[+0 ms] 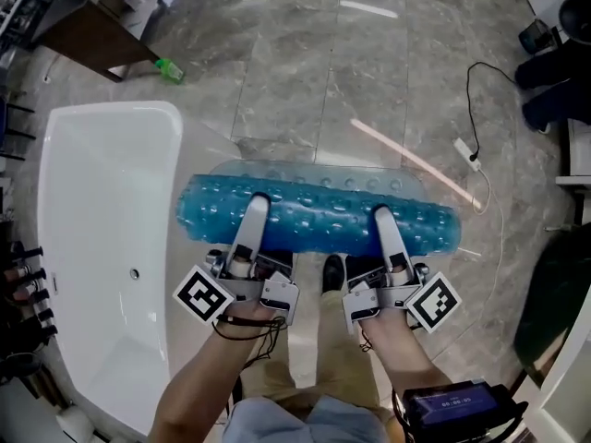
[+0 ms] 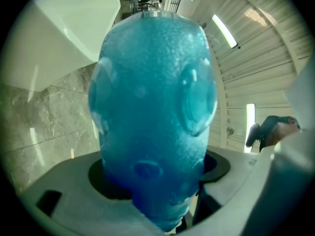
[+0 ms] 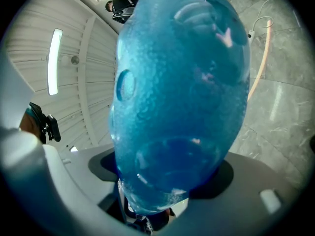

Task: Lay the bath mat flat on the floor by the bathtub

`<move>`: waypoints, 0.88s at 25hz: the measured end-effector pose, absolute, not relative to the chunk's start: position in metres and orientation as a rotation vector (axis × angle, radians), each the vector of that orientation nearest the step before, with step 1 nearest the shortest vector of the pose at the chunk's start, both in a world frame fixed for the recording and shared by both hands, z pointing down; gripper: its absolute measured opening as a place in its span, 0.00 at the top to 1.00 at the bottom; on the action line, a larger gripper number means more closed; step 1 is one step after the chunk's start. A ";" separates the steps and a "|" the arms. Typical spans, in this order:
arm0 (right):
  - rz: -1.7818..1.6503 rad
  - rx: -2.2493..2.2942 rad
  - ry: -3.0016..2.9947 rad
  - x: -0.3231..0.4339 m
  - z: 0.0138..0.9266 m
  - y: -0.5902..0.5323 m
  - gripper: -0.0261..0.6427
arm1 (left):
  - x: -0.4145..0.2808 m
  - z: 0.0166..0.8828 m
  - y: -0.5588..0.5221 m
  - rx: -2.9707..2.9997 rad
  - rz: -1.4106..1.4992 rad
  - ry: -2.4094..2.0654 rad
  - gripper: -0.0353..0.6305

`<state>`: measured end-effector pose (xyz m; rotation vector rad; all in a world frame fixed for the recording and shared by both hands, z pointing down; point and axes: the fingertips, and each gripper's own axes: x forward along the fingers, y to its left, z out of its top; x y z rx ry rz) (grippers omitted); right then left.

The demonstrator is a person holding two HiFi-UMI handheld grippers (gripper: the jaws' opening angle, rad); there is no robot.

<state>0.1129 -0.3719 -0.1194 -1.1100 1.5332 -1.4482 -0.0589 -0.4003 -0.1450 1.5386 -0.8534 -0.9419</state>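
left gripper (image 1: 256, 203), right gripper (image 1: 381, 216): both clamped on bath mat (image 1: 319, 212) | mat doubled, end over bathtub (image 1: 115, 112) rim | risk (if released here): lands creased, draped on rim

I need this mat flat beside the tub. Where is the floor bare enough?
Bare tile runs beyond the bath mat, between the bathtub rim and the power strip. Crowded at the right, by that strip and dark items; a green object lies past the tub's far corner.
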 end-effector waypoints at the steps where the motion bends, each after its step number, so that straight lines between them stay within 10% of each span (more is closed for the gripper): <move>1: -1.443 -1.113 1.526 0.103 -0.118 -0.373 0.39 | -0.069 -0.144 -0.402 1.539 -0.938 -0.849 0.41; 11: -1.345 -1.131 1.527 0.081 -0.103 -0.380 0.39 | -0.089 -0.124 -0.418 1.576 -0.942 -0.771 0.41; 22: -1.409 -1.167 1.541 0.081 0.113 -0.434 0.39 | -0.090 0.098 -0.471 1.522 -0.915 -0.782 0.41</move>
